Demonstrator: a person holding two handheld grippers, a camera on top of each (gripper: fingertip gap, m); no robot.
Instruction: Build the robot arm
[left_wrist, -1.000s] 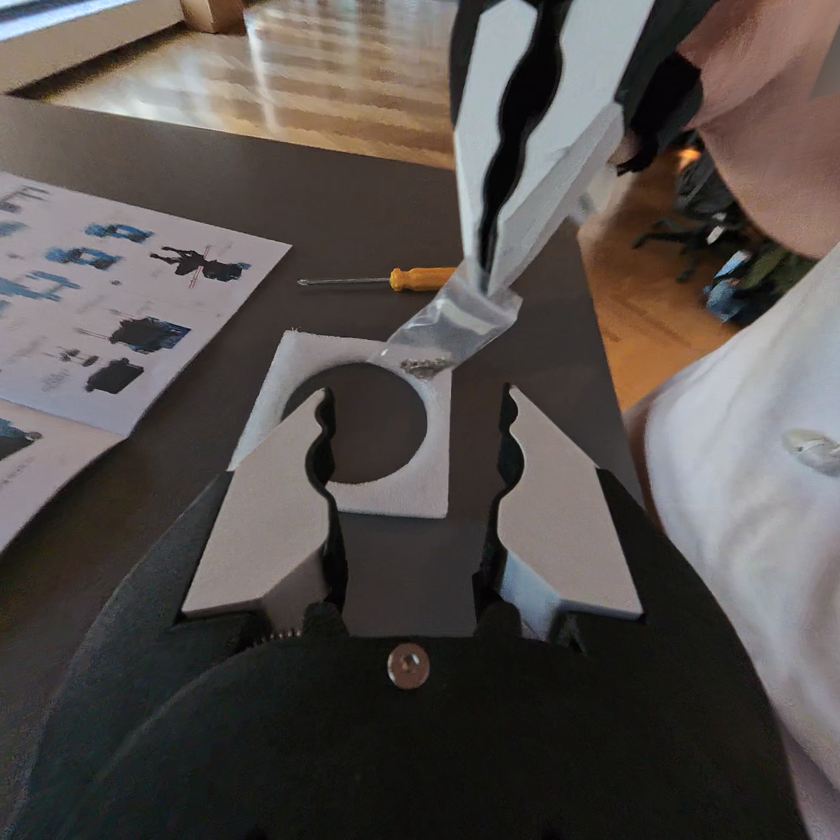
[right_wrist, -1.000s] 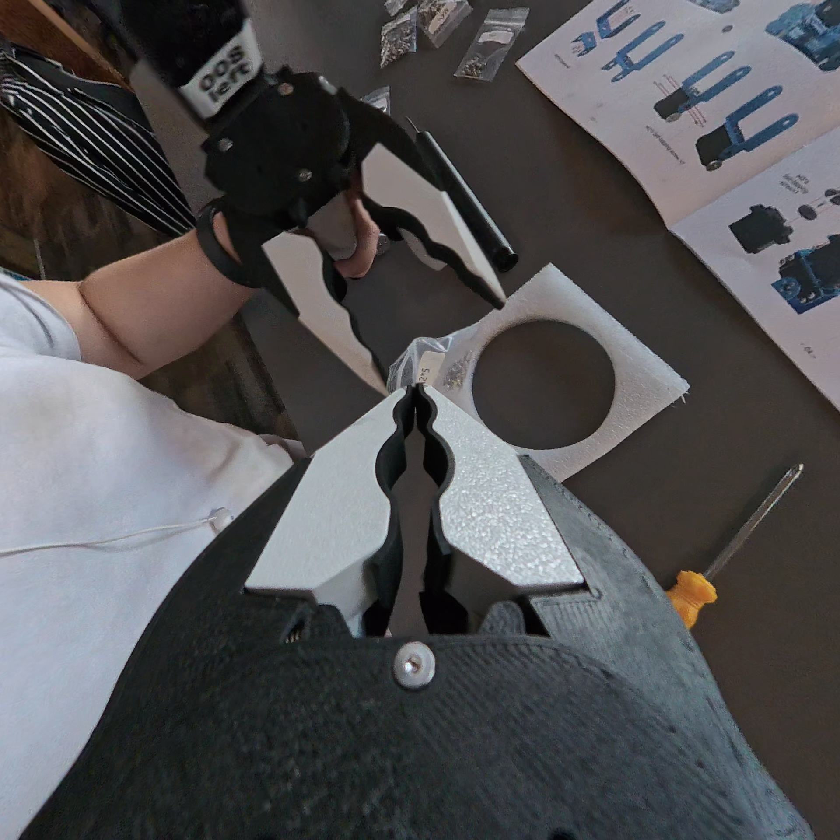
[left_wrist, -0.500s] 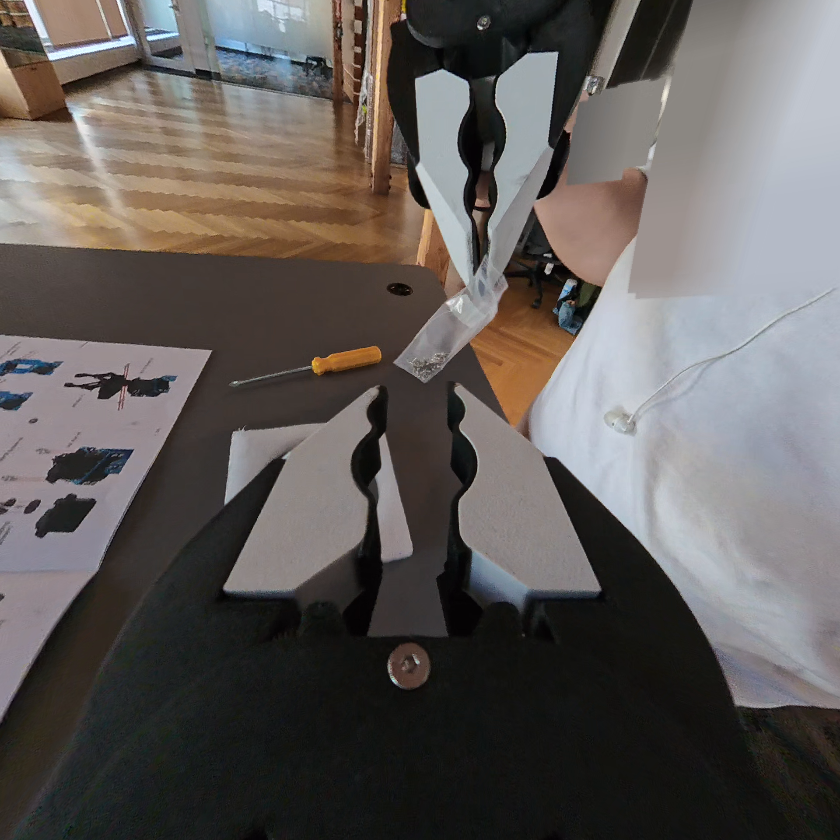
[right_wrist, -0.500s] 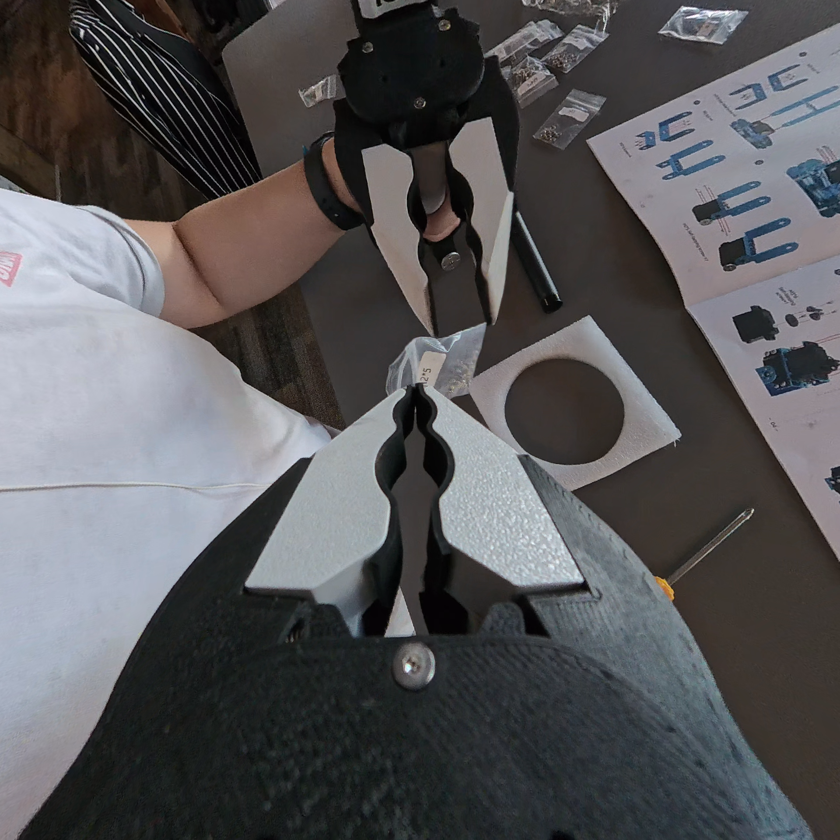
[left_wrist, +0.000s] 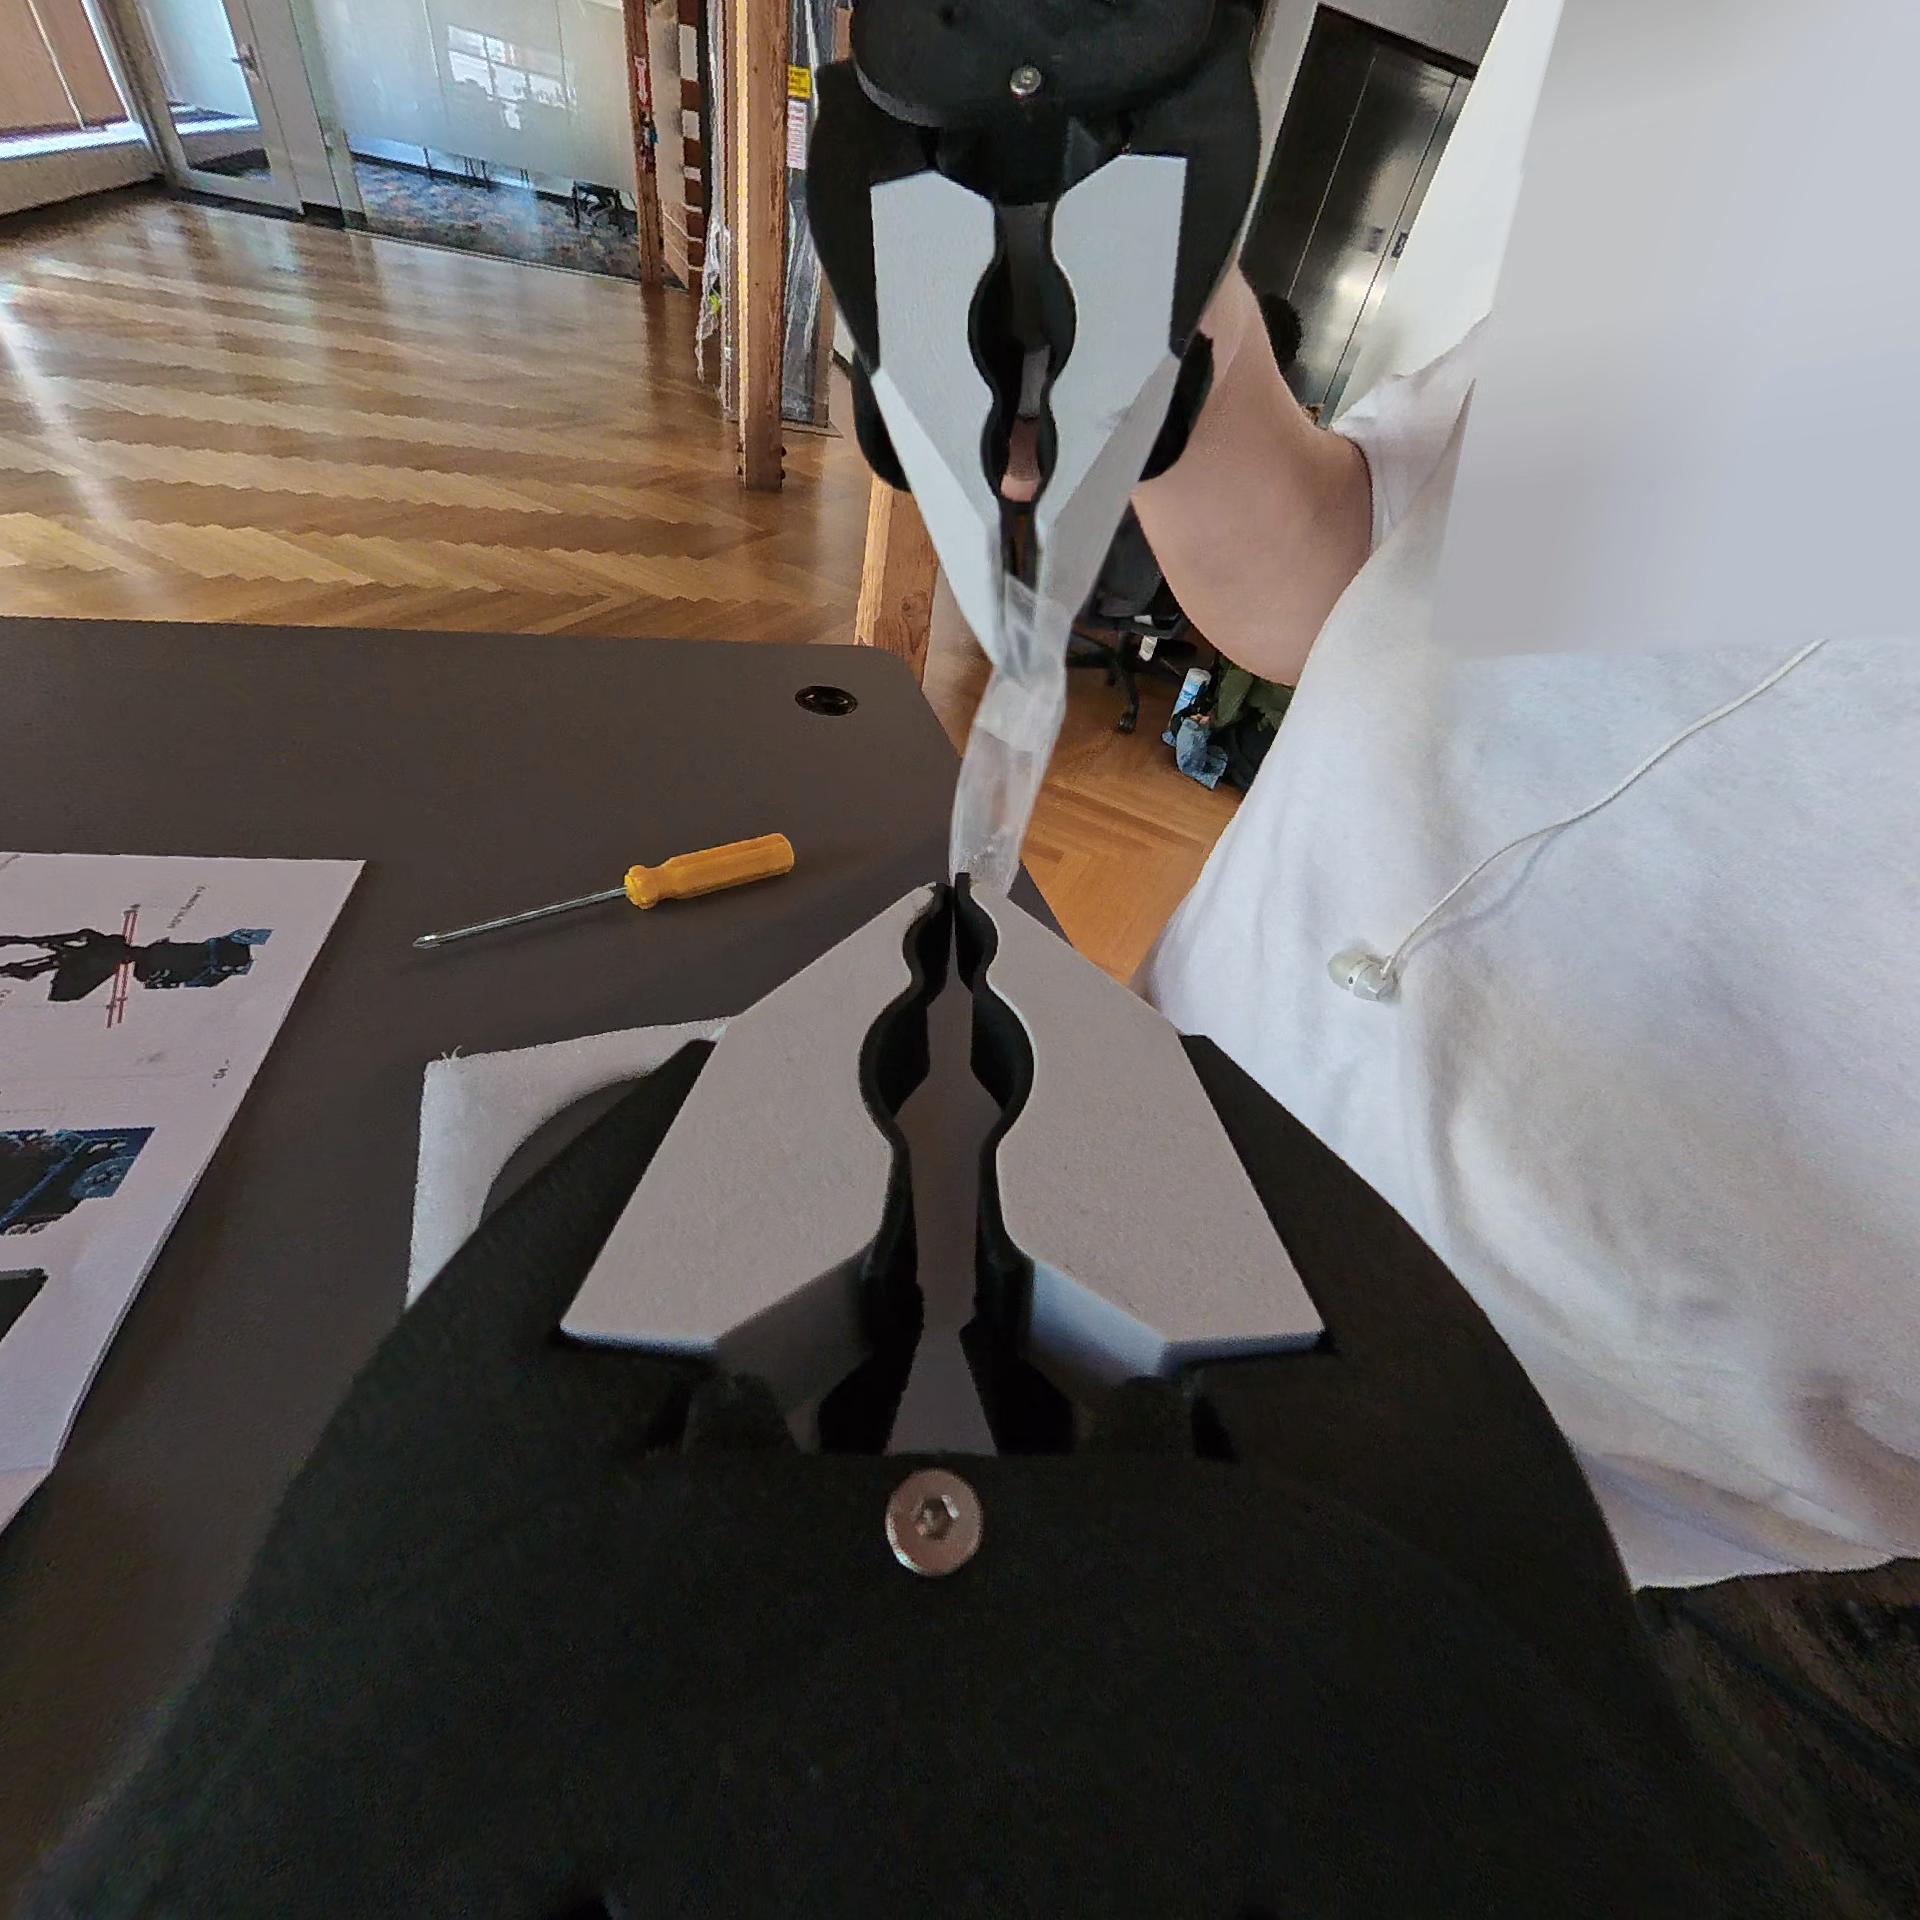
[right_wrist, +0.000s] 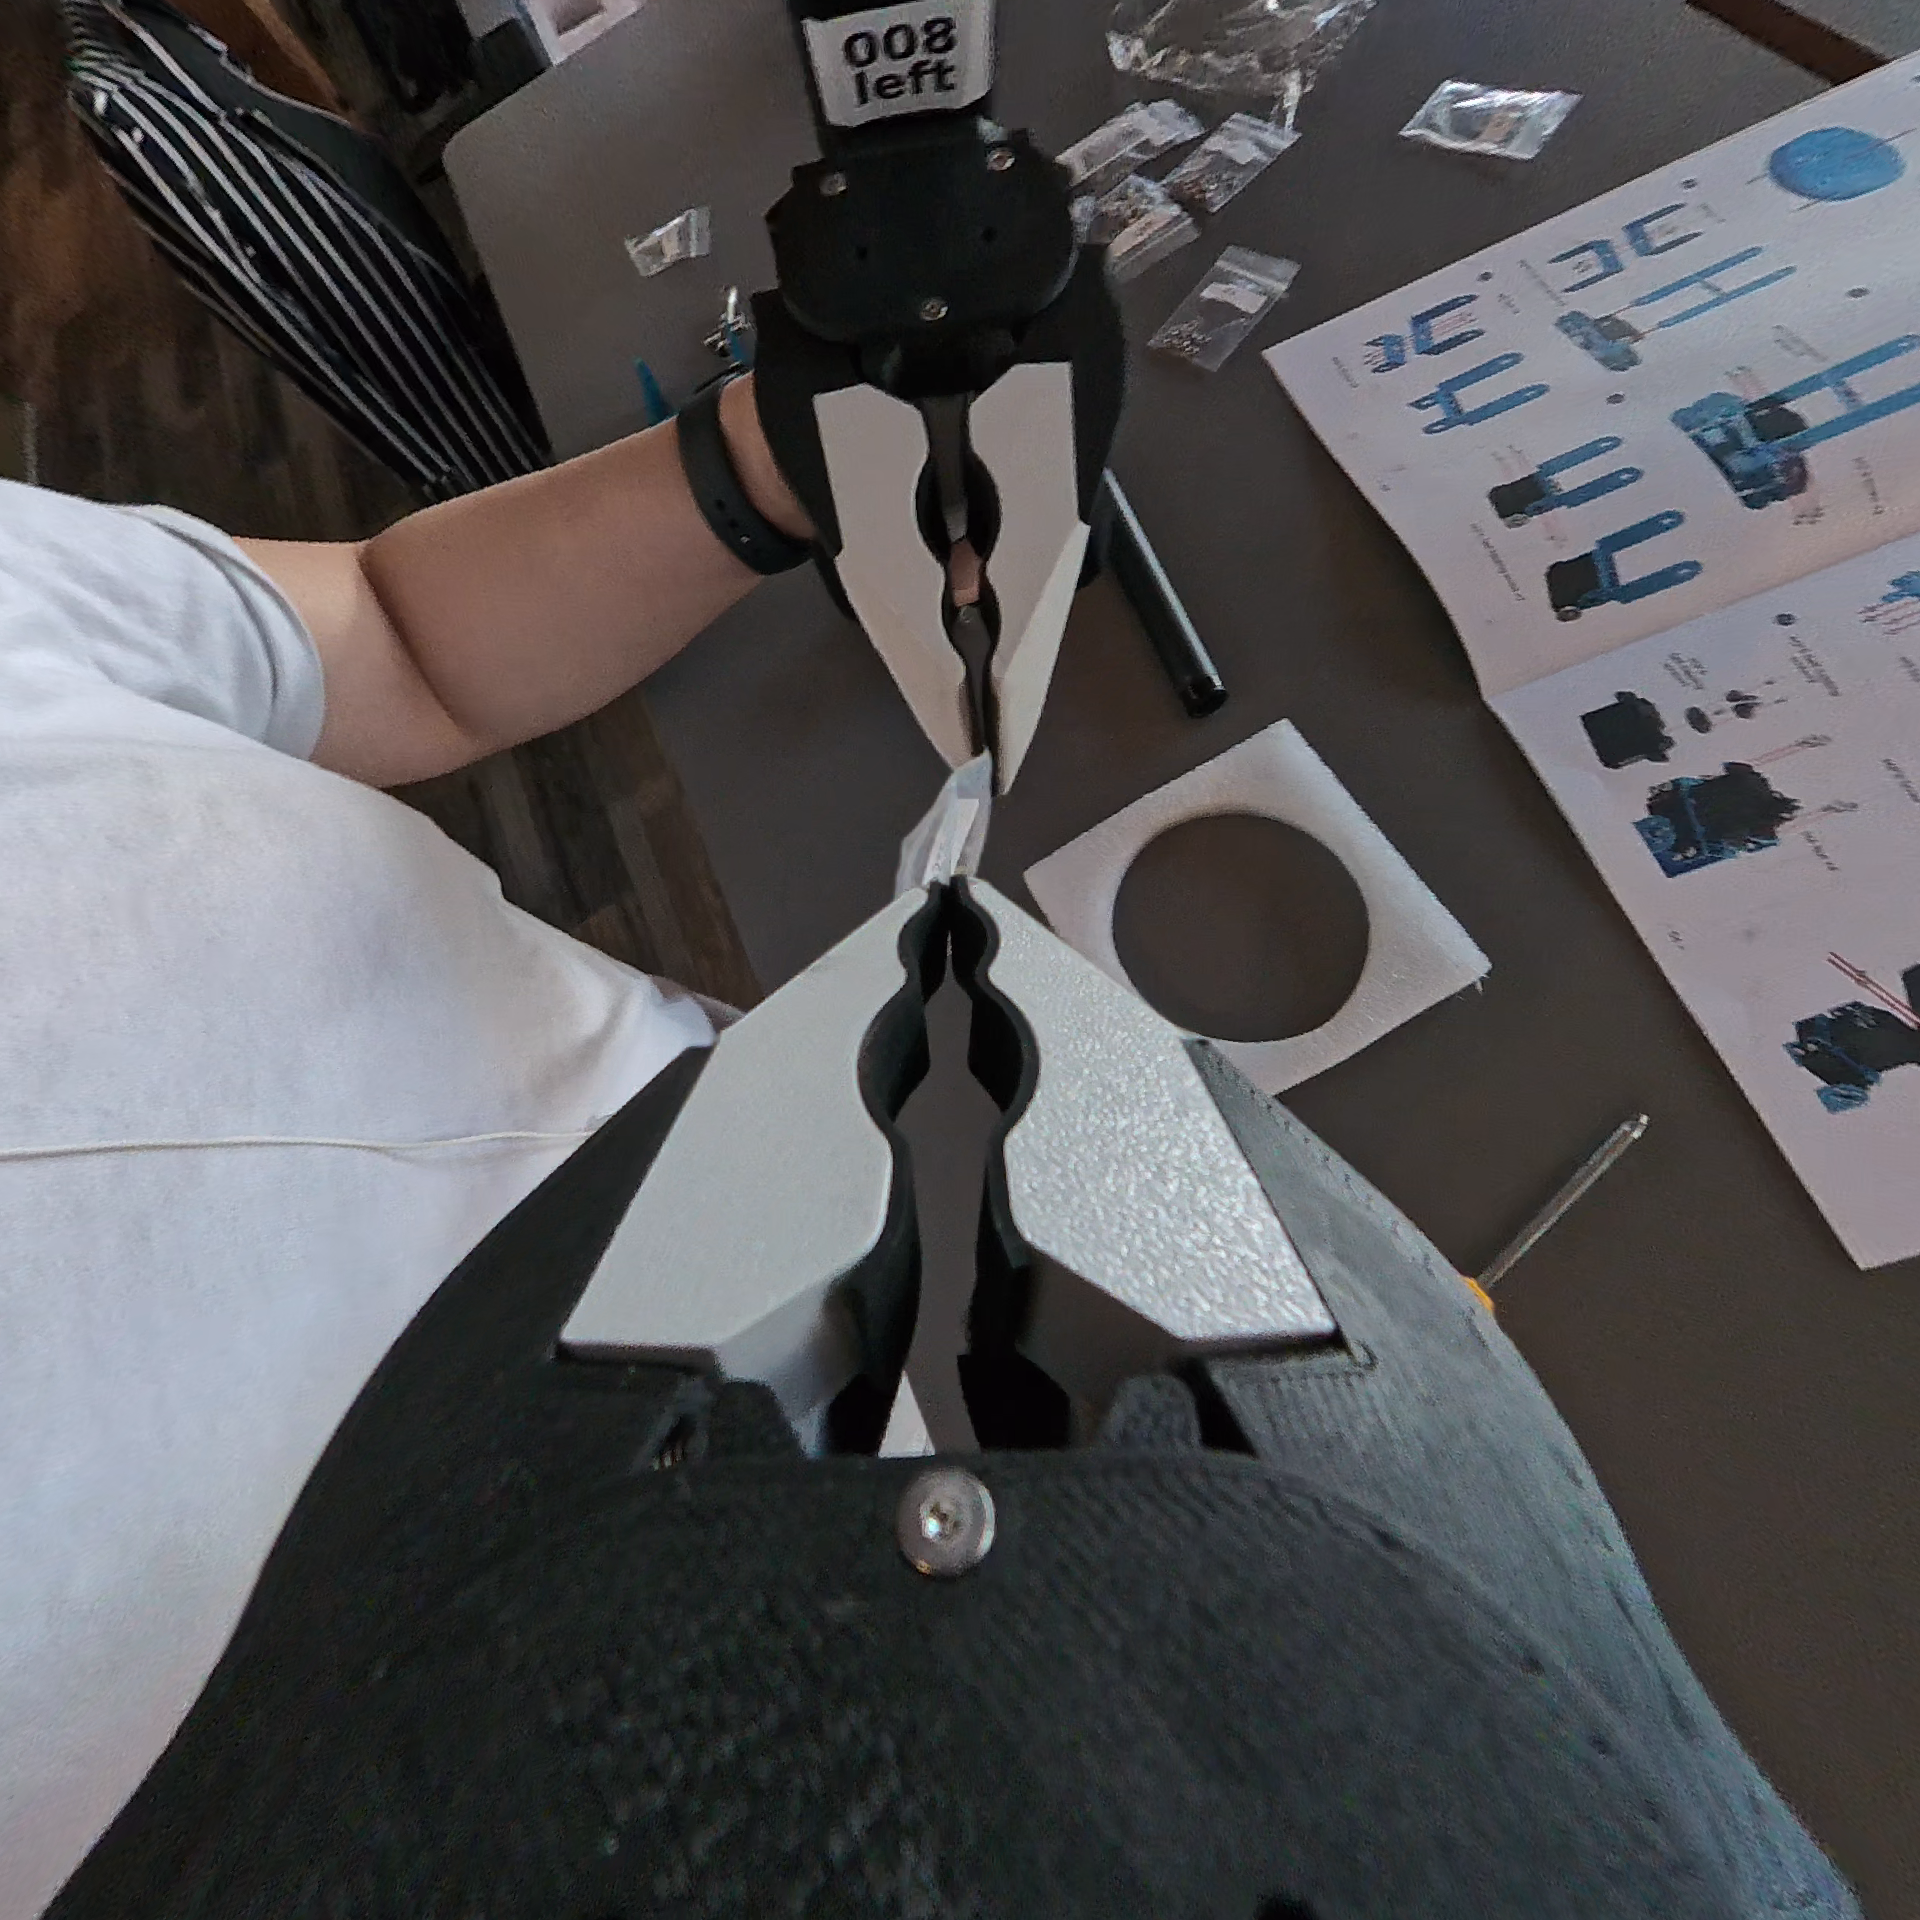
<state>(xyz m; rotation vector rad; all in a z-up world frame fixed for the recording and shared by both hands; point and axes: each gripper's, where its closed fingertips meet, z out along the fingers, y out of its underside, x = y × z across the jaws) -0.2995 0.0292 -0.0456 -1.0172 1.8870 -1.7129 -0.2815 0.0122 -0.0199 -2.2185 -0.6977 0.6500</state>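
Observation:
A small clear plastic bag (left_wrist: 1010, 743) of tiny metal parts hangs stretched between my two grippers, above the near edge of the dark table (left_wrist: 468, 748). My left gripper (left_wrist: 956, 888) is shut on the bag's lower end. My right gripper shows opposite it in the left wrist view (left_wrist: 1023, 566), shut on the bag's upper end. In the right wrist view the bag (right_wrist: 951, 831) runs from my right gripper (right_wrist: 953, 883) to the left gripper (right_wrist: 982, 774) facing it. Both point at each other, tips close.
A white foam square with a round hole (right_wrist: 1252, 914) lies on the table below. An orange-handled screwdriver (left_wrist: 634, 888) lies beyond it. Printed instruction sheets (right_wrist: 1683, 582), a black tube (right_wrist: 1158, 613) and several small parts bags (right_wrist: 1226, 296) lie farther off. A person's white shirt (left_wrist: 1558, 1039) is alongside. Some 5 centimeters of space lies between my two pairs of fingers.
My left gripper has closed from open onto the bag's free end. My right gripper lifted the bag off the foam square, and both grippers turned to face each other.

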